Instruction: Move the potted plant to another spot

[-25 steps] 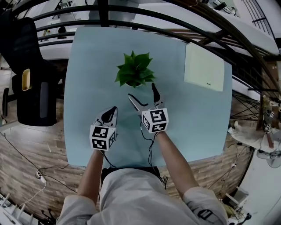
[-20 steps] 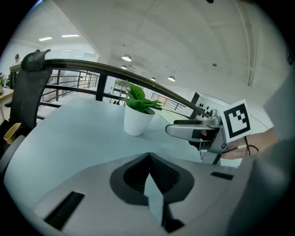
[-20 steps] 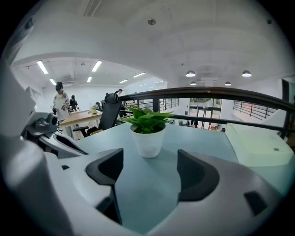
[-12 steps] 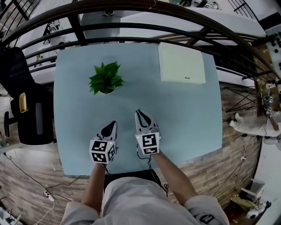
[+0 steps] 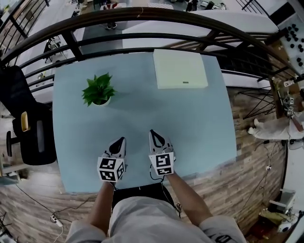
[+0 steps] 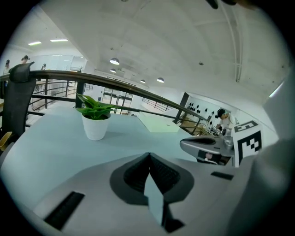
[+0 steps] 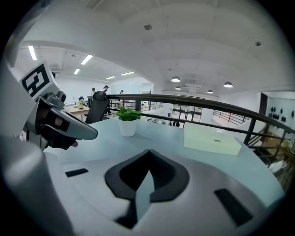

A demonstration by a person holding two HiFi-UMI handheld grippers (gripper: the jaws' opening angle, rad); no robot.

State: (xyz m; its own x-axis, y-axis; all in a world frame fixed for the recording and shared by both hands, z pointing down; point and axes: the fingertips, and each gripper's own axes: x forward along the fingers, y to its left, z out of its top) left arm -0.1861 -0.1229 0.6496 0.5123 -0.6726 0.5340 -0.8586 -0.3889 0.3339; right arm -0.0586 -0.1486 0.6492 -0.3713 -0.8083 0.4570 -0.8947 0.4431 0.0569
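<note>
Pale blue tabletop (image 5: 199, 123) is filling the head view, with a dark curved railing (image 5: 156, 12) arching behind it and a flat pale-green box (image 5: 180, 70) lying near its 12 o'clock edge. Toward the table's 10 o'clock the potted plant (image 5: 98, 90) is standing upright in a white pot, its long axis running vertical. Both tools are sitting side by side near the 6 o'clock edge, pointing away from the person. The left gripper (image 5: 120, 141) is staying clenched on nothing. The right gripper (image 5: 153, 134) has just been closing its jaws, and they are meeting with nothing between them. The plant is lying at about 11 o'clock from the left gripper and 10 o'clock from the right, well apart from both, with the left the nearer.
</note>
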